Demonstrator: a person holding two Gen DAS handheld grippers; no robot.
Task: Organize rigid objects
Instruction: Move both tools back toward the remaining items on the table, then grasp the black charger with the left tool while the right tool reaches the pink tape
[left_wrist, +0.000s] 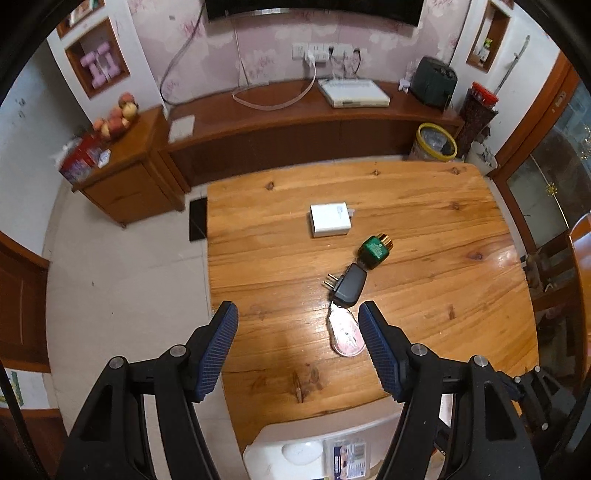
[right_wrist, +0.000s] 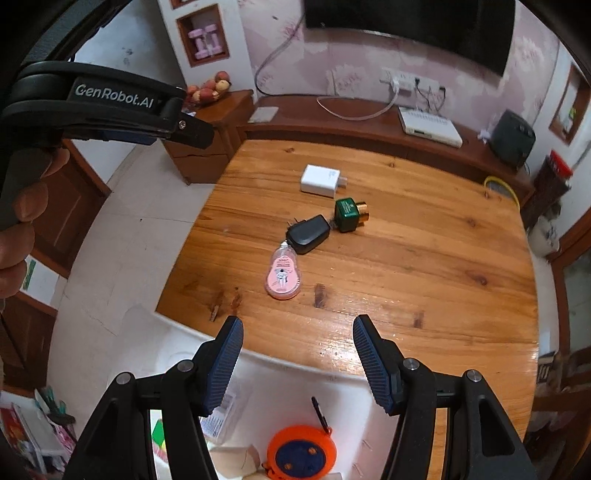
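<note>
Hovering with both grippers empty above a wooden table that carries 4 small items left to sort.

Nearest, the white plastic bin (right_wrist: 280, 373) sits against the table's front edge, already holding an orange round tape reel (right_wrist: 301, 452), so it is likely the place where things are gathered. The right gripper (right_wrist: 297, 332) hangs over that edge, jaws apart with nothing between them; the left gripper (left_wrist: 297, 317) is likewise parted and empty, angled down at the glossy wooden table (left_wrist: 443, 295). Just beyond its pads lies the pink teardrop-shaped correction tape (left_wrist: 345, 334), probably the easiest first pick. Touching its tip is the black plug adapter (left_wrist: 349, 286), then the green square bottle with a gold cap (left_wrist: 375, 249) on its side, and farthest the white rectangular charger (left_wrist: 330, 219), standing apart.
</note>
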